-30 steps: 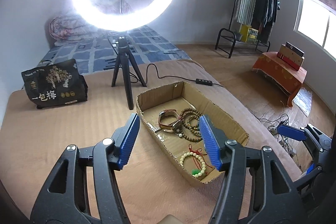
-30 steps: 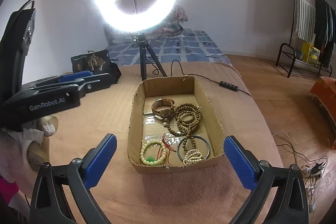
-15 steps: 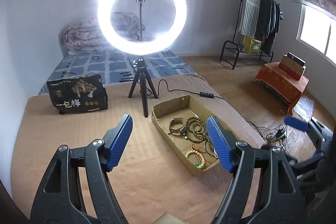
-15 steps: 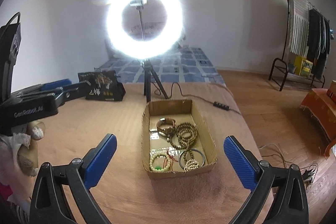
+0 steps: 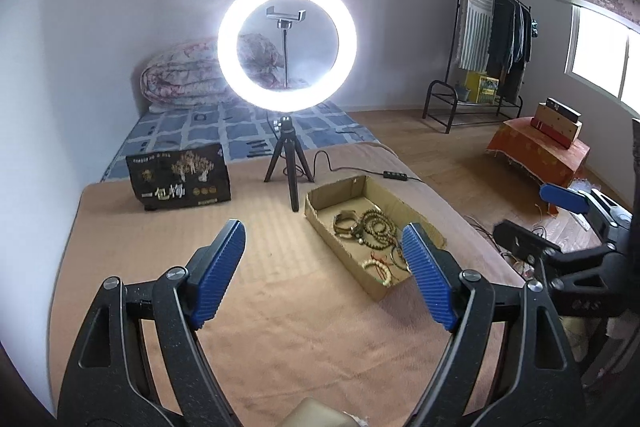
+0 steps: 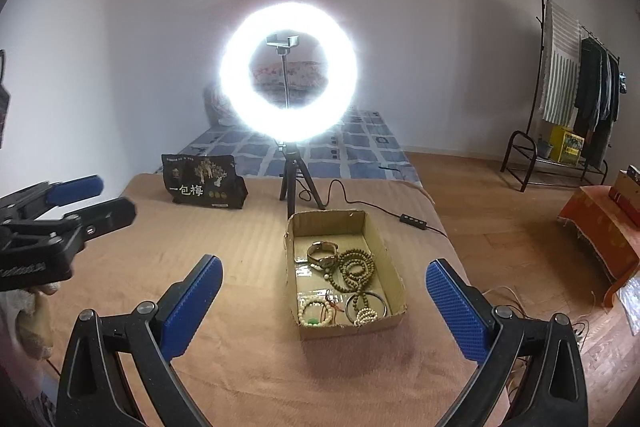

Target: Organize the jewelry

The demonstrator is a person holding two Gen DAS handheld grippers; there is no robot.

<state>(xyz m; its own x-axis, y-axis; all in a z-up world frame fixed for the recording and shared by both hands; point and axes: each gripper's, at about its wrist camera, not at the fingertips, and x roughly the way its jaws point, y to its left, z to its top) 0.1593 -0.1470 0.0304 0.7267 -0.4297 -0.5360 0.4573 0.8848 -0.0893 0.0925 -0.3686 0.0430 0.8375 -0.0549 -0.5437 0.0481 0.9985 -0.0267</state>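
Several bracelets (image 6: 317, 313) in cardboard box (image 6: 394, 269)

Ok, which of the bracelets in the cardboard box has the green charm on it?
The pale cream bead bracelet in the near left corner of the cardboard box. The plain metal bangle lies right of it, and the dark bead strand is farther back.

Both wrist cams look fwd over table, sharing cardboard box (image 5: 375, 227) (image 6: 344, 273) & ring light (image 5: 287, 43) (image 6: 289, 71).
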